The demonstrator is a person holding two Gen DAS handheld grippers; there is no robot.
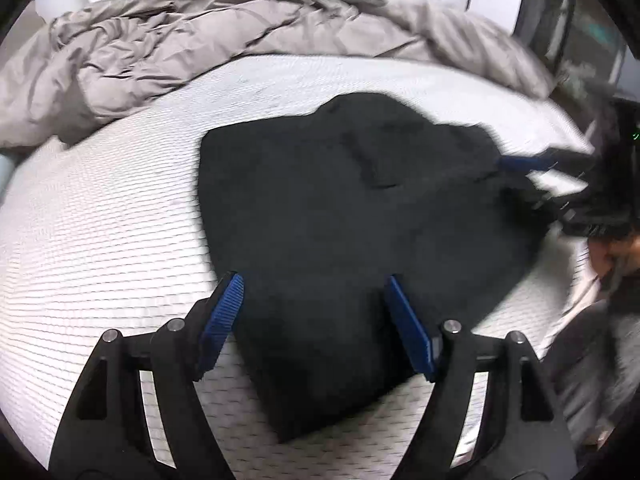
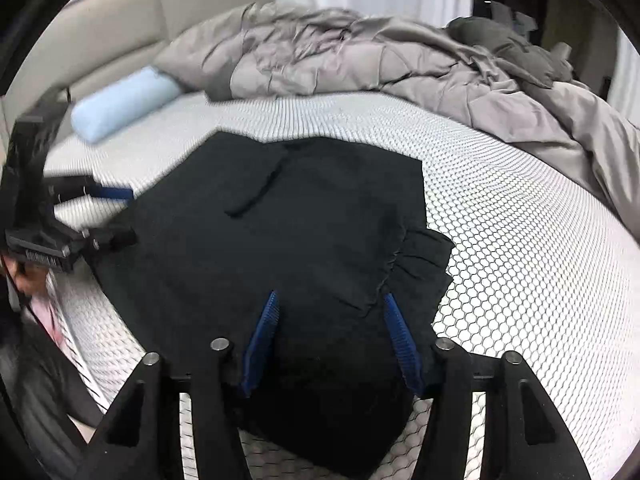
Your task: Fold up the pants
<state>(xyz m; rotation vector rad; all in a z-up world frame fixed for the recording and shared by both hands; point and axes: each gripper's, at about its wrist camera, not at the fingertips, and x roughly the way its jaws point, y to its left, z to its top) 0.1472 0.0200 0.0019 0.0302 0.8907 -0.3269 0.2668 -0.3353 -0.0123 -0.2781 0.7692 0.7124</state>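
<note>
The black pants [image 1: 340, 220] lie folded into a compact, roughly flat pile on the white mattress [image 1: 100, 220]; they also show in the right wrist view [image 2: 300, 232], with a drawstring on top and the gathered waistband at the right. My left gripper [image 1: 314, 280] is open just above the near edge of the pants, nothing between its blue pads. My right gripper [image 2: 332, 298] is open over the opposite edge, near the waistband. Each gripper shows blurred in the other's view: the right gripper [image 1: 520, 176] at the pants' far right edge, the left gripper [image 2: 120, 216] at their left edge.
A crumpled grey duvet [image 2: 360, 64] is heaped along the far side of the bed. A light blue bolster pillow [image 2: 120, 100] lies by the beige headboard [image 2: 120, 12]. The mattress edge drops off at the right in the left wrist view [image 1: 572, 292].
</note>
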